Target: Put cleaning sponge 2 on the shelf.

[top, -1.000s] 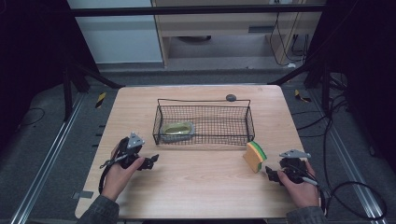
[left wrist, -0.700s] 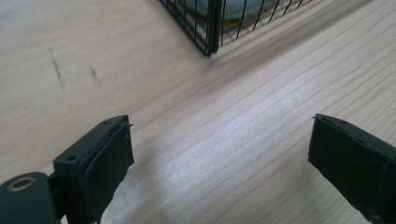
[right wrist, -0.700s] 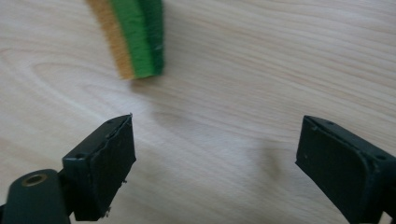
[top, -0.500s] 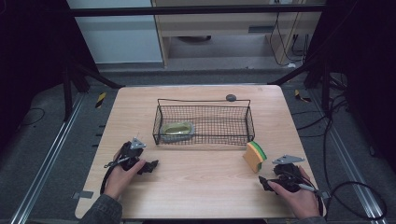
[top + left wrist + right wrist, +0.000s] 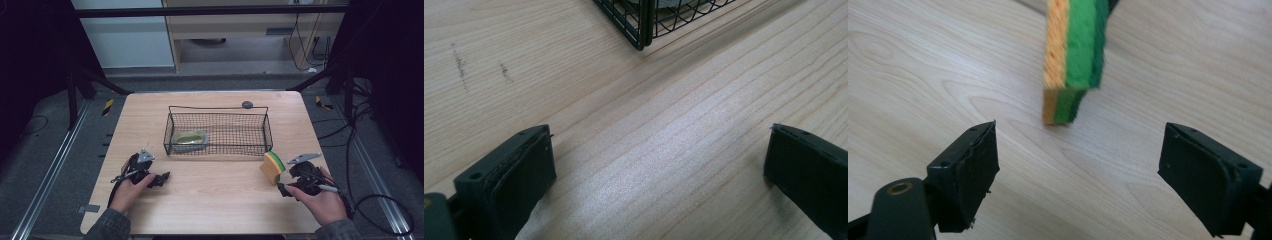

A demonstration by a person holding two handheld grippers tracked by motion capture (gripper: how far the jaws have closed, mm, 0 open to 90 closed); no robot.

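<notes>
A yellow and green sponge (image 5: 274, 166) stands on edge on the wooden table (image 5: 215, 195), just in front of the wire basket's right end. The right gripper view has the same sponge (image 5: 1073, 65) a short way ahead of the jaws, which stand wide apart. My right gripper (image 5: 286, 189) rests low at the table's right front, open, close behind the sponge. At the left front my left gripper (image 5: 161, 179) lies open on bare wood, with nothing between its fingers (image 5: 519, 175). The black wire basket (image 5: 218, 150) holds a greenish dish (image 5: 189, 140).
A small dark round object (image 5: 247, 104) lies on the table behind the basket. The basket's corner (image 5: 644, 30) is ahead of the left gripper. Dark floor, cables and frame posts surround the table.
Both hands have drawn back toward the front edge. The right gripper has pulled away from the sponge, which stays standing in place.
</notes>
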